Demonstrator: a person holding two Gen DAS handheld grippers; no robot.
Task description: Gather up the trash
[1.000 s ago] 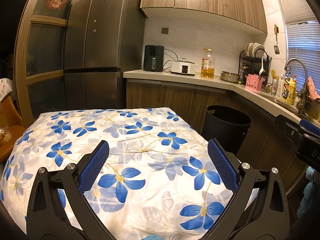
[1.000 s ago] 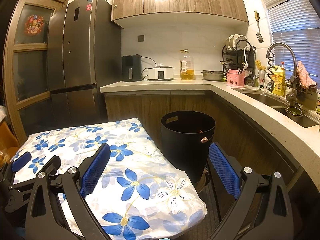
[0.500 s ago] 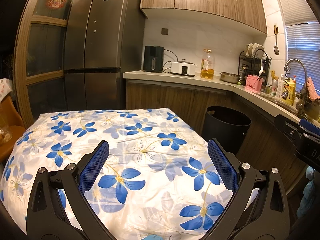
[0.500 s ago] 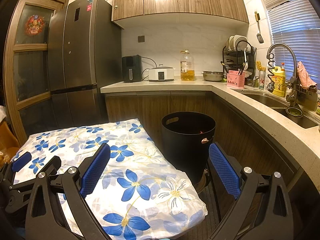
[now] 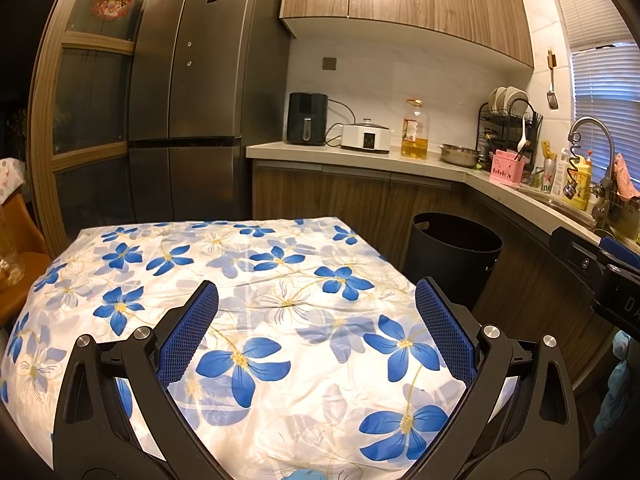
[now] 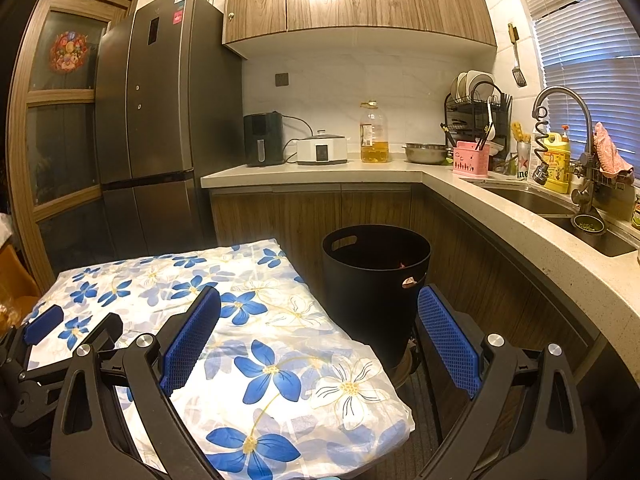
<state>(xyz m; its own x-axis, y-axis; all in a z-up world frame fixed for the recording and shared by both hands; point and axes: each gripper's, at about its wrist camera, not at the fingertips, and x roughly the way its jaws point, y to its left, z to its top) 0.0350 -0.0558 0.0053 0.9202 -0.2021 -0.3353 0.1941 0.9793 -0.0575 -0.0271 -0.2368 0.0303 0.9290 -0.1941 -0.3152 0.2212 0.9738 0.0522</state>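
A black trash bin [image 6: 376, 280] stands on the floor to the right of the table, with a little reddish trash showing inside; it also shows in the left wrist view [image 5: 452, 256]. The table wears a white cloth with blue flowers [image 5: 240, 280], also seen in the right wrist view [image 6: 256, 320]. No loose trash shows on the cloth. My left gripper [image 5: 316, 328] is open and empty above the cloth. My right gripper [image 6: 320, 336] is open and empty over the table's right edge, short of the bin. The left gripper shows at the left in the right wrist view [image 6: 76, 328].
A kitchen counter [image 6: 520, 216] runs along the back and right, with a sink [image 6: 560, 208], dish rack [image 6: 476, 120], oil bottle [image 6: 374, 132] and appliances. A tall fridge [image 5: 200, 100] stands behind the table. An orange chair [image 5: 20, 256] sits at the left.
Nothing has moved but a slight camera drift; both grippers stay open and empty.
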